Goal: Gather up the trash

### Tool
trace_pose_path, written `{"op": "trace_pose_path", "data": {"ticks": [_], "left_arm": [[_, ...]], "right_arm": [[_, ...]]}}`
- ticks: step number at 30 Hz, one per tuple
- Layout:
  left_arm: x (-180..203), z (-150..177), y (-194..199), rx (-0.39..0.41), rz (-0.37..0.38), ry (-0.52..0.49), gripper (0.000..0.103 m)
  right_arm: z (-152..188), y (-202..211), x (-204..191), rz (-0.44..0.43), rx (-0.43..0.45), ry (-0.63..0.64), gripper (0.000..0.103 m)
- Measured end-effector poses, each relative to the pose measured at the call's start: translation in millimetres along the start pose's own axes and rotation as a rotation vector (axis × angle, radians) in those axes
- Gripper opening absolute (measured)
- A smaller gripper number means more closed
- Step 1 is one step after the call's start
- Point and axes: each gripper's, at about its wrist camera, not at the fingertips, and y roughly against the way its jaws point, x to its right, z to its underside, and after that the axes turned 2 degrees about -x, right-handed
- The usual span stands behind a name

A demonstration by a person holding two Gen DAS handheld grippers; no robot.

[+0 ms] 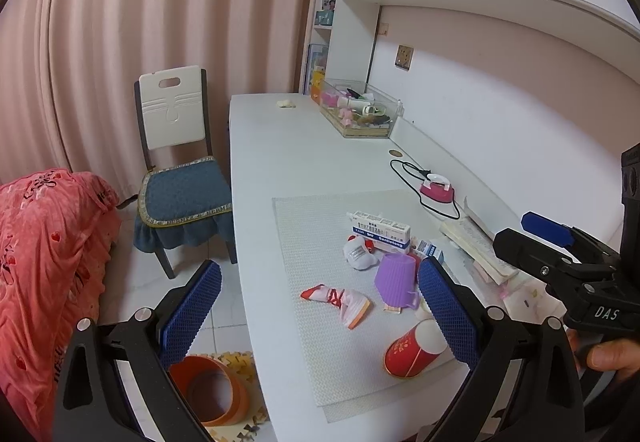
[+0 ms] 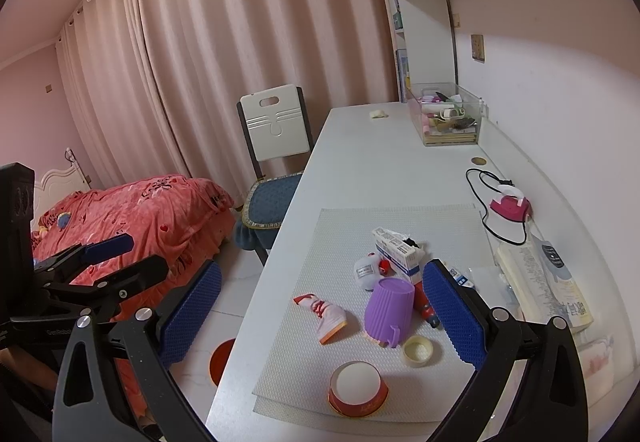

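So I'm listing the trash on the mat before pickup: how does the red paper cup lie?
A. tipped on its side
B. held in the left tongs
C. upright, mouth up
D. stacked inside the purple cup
A: the red paper cup lies tipped on its side on the mat, apart from the purple cup.

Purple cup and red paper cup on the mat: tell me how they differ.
The purple cup is ribbed, with a small handle; the red paper cup is smooth-walled with a printed pattern and no handle. The purple cup lies further from the camera, beside the medicine boxes; the red one sits near the mat's front edge. Both are off their bases, and neither is gripped.
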Motion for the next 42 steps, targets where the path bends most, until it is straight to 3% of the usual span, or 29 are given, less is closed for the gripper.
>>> {"op": "trace_pose_path", "data": {"ticks": [42], "left_arm": [[-3.0,1.6,-2.3,-0.013,0.002,-0.004,0.097]], "right_arm": [[0.5,-8.4,1.1,-0.001,-0.017,-0.014,0.098]]}}
